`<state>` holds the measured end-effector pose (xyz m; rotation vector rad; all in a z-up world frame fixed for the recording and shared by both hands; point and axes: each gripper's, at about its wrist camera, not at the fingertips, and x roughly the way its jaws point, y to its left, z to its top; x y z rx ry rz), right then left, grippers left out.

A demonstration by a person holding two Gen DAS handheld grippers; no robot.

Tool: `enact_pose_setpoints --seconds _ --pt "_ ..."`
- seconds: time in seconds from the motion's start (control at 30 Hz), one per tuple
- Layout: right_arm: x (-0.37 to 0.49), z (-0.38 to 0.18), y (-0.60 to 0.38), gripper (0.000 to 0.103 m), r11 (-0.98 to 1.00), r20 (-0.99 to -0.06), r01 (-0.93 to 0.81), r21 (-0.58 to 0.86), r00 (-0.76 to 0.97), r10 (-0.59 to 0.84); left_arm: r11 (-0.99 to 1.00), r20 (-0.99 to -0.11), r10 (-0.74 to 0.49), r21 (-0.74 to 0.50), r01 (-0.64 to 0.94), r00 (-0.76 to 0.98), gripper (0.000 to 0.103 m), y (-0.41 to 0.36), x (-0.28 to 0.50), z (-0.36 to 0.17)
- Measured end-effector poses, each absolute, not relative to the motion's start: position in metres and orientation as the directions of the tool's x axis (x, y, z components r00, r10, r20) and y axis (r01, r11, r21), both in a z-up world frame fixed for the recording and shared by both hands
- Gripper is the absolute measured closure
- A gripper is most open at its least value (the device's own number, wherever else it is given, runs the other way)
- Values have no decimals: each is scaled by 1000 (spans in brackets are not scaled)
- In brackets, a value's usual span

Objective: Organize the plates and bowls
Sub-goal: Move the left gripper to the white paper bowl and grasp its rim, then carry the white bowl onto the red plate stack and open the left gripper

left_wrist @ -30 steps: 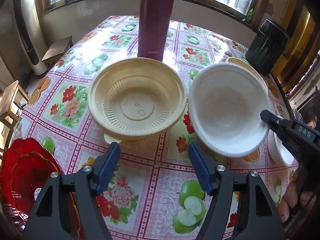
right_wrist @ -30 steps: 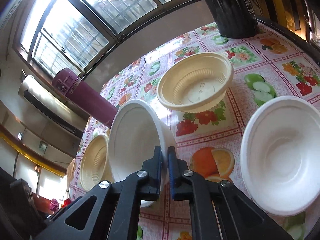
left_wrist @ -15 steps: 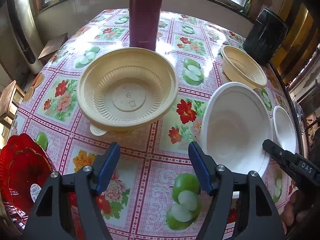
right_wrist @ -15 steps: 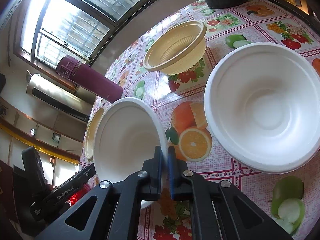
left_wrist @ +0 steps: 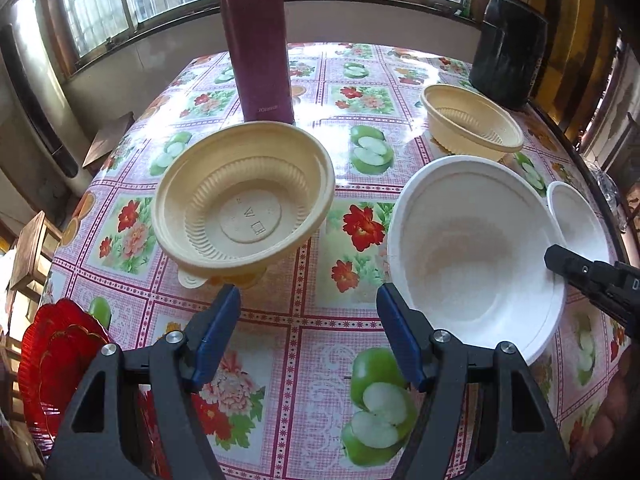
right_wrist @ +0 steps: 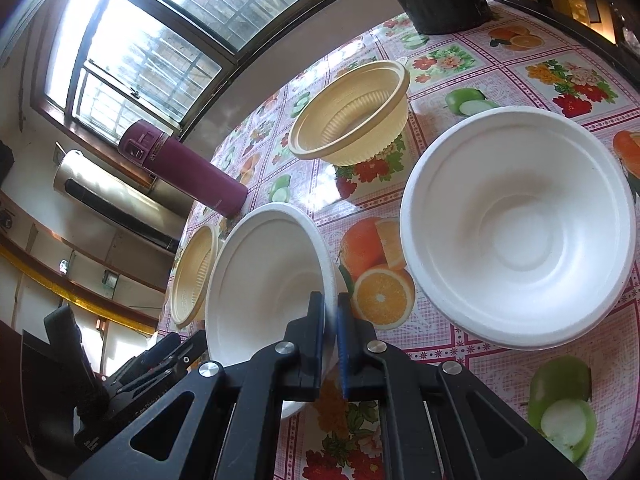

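White foam: held bowl (right_wrist: 264, 280) clamped by its rim in right gripper (right_wrist: 330, 332), tilted on edge above the table's (left_wrist: 312, 344) near right part, second white bowl (right_wrist: 516, 224) just right of it, likely nesting target. Left gripper (left_wrist: 308, 332) spread wide, empty, facing tan bowl (left_wrist: 244, 204). Rim pinch plain only in right wrist view; red plates (left_wrist: 56, 356) at left edge only in left

Bright window (right_wrist: 160, 40) daylight glares off the tablecloth (left_wrist: 304, 128); fisheye edges bend.
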<state>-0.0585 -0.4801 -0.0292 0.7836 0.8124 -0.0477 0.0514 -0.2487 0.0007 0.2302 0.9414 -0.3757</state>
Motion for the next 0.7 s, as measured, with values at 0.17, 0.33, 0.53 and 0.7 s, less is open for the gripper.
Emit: enact_pose_setpoints --seconds 0.17,0.33,0.53,0.7 --pt "-58 -26 -478 97 731 -662 318 603 711 237 878 -809 -317 -53 476 495 29 -246 52 4" --pt "-56 -26 -476 96 739 -661 306 600 710 243 873 -814 -339 -85 480 472 25 -249 57 4" --pt "-53 -30 -477 96 734 -668 314 602 702 247 878 -869 -340 -156 453 360 35 -268 68 -22" --pt "-52 -32 -477 95 724 -655 298 622 706 271 856 -857 -378 -179 484 352 87 -275 60 -20"
